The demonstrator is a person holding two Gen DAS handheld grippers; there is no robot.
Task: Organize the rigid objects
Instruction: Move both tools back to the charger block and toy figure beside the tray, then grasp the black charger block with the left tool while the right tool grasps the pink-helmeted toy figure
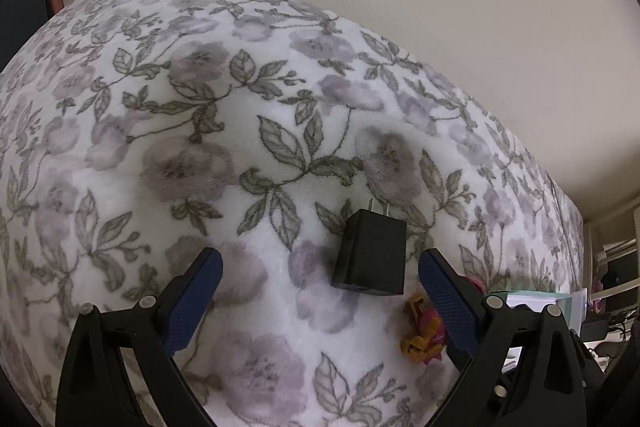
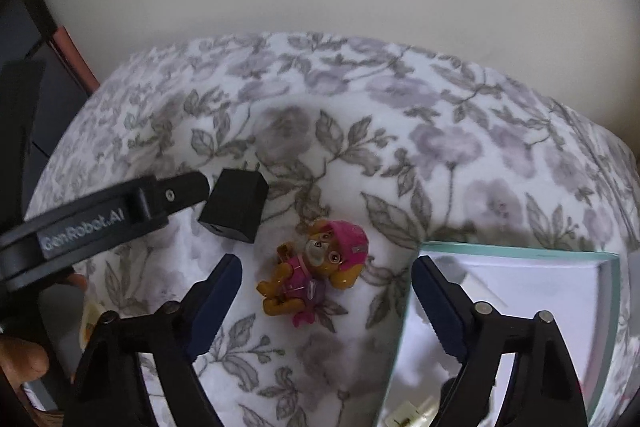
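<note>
The left hand-held gripper (image 1: 320, 269), with blue ribbed pads on matte black plastic arms, is spread wide and empty above a plush bed blanket (image 1: 200, 107) printed with grey-lilac flowers, and the right hand-held gripper (image 2: 326, 273) is spread just as wide and holds nothing. A box (image 2: 600, 267) with a pale teal rim and white lining sits on the blanket at the right. The blocky black wall charger (image 1: 370, 253) lies flat between the left pads, touching neither, its prongs pointing away from the camera, while the glossy pink-and-tan toy puppy (image 2: 316, 267) lies between the right pads, head toward the box.
</note>
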